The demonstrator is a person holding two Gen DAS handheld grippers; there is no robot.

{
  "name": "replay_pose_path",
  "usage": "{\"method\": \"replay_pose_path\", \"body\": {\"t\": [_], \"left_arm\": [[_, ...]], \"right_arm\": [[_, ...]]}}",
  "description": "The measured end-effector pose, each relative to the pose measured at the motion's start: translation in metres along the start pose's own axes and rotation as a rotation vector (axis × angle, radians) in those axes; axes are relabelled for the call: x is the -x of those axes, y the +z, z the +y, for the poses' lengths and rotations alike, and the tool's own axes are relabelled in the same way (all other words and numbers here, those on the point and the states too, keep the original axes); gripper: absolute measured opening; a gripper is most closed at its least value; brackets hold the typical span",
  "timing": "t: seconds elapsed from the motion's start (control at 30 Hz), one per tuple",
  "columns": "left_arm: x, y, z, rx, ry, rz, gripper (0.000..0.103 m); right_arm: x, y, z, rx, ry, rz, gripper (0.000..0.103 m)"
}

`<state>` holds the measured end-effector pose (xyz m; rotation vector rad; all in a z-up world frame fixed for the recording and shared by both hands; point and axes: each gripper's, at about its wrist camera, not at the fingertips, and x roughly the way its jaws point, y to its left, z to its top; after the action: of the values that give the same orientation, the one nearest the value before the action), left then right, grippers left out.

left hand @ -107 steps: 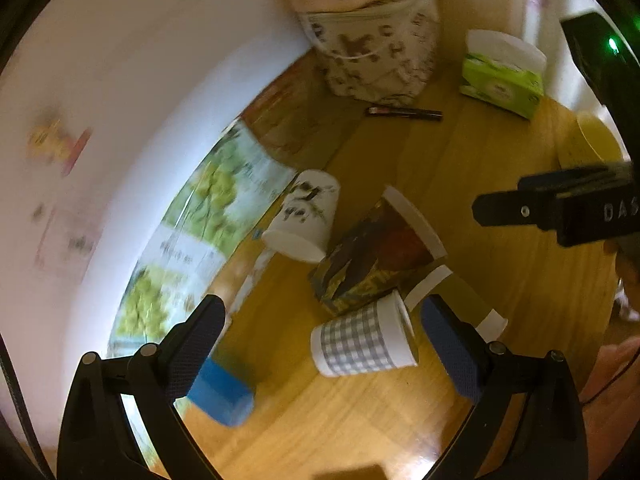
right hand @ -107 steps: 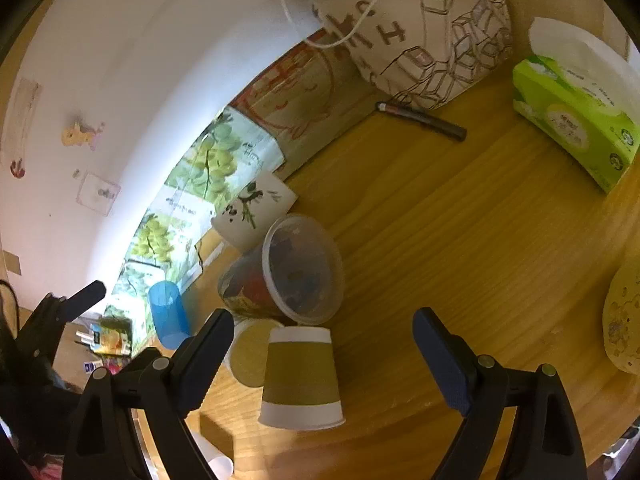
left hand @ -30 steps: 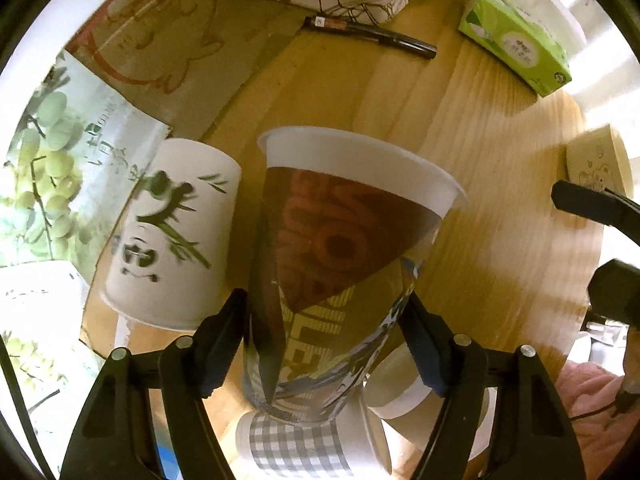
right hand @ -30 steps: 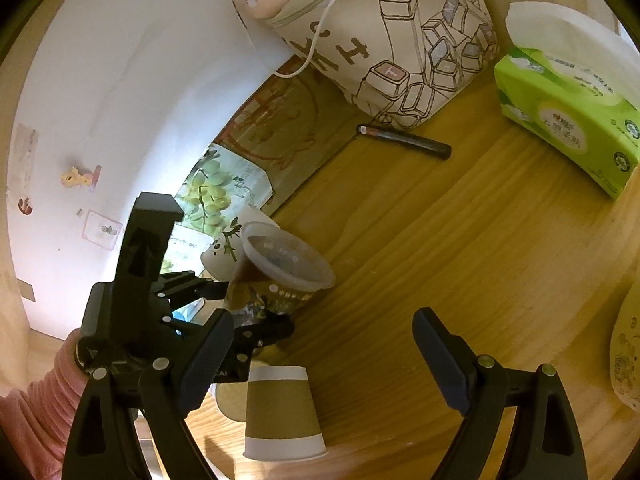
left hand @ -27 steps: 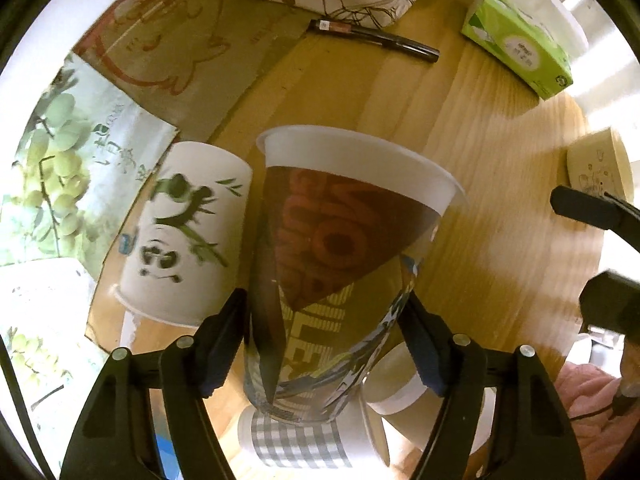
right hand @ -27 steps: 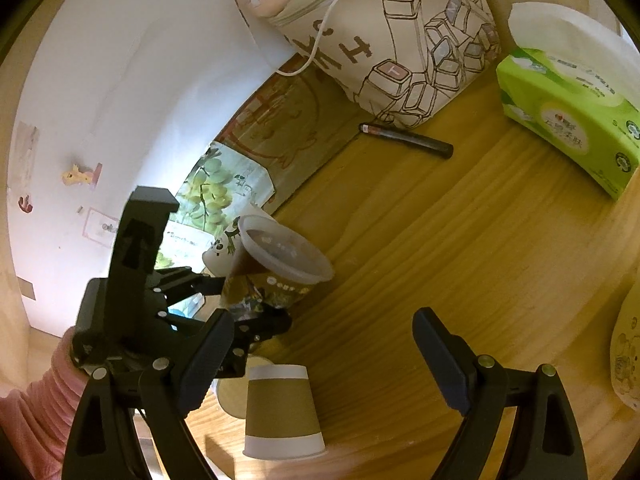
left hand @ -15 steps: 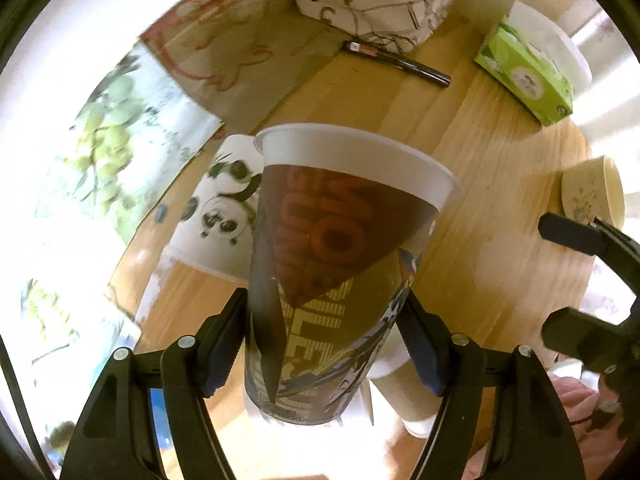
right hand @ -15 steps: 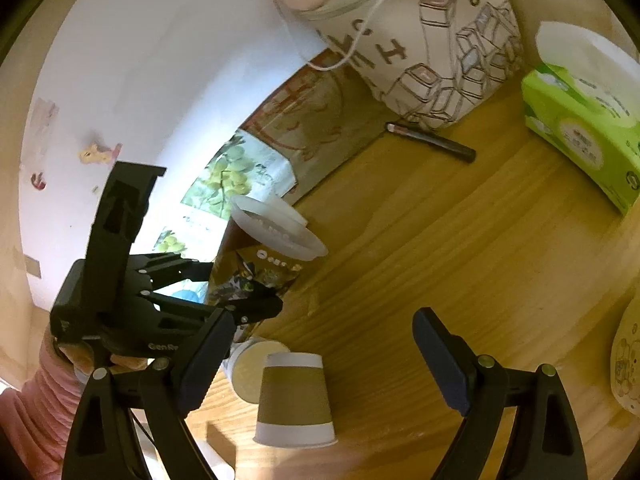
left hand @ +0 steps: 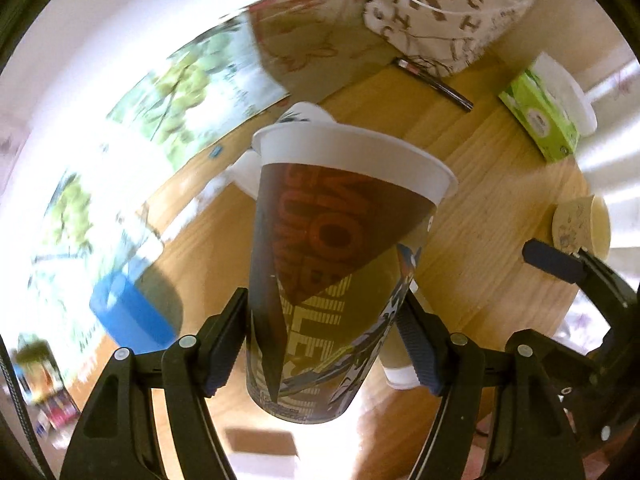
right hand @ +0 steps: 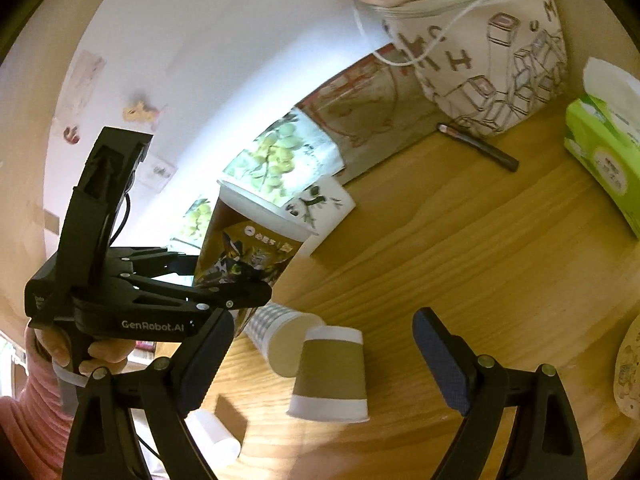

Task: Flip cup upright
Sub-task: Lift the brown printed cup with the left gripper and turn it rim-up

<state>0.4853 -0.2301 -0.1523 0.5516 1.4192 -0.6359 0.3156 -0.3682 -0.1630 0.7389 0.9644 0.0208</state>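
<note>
My left gripper (left hand: 324,348) is shut on a tall printed paper cup (left hand: 332,264), brown with orange lettering and a white rim, held above the wooden table (left hand: 480,216) with its mouth up and tilted away. In the right wrist view the same cup (right hand: 248,248) hangs in the left gripper (right hand: 224,292) above the table. My right gripper (right hand: 324,360) is open and empty, over an upside-down brown cup (right hand: 330,376).
A checked cup (right hand: 276,332) lies on its side beside the brown cup. A panda cup (right hand: 320,208) lies behind the held cup. A blue cup (left hand: 128,312), a pen (right hand: 476,146), a printed bag (right hand: 480,56) and a green tissue box (right hand: 604,160) are on the table.
My left gripper has lifted the tall cup higher off the table and turned it more upright. The right gripper has stayed open over the brown cup.
</note>
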Motion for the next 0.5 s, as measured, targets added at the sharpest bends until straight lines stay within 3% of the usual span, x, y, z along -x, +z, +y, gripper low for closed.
{"method": "replay_pose_path", "body": {"t": [0.5], "left_arm": [[0.025, -0.095, 0.029, 0.214, -0.009, -0.023, 0.075]], "right_arm": [[0.009, -0.020, 0.048, 0.140, 0.053, 0.046, 0.092]]}}
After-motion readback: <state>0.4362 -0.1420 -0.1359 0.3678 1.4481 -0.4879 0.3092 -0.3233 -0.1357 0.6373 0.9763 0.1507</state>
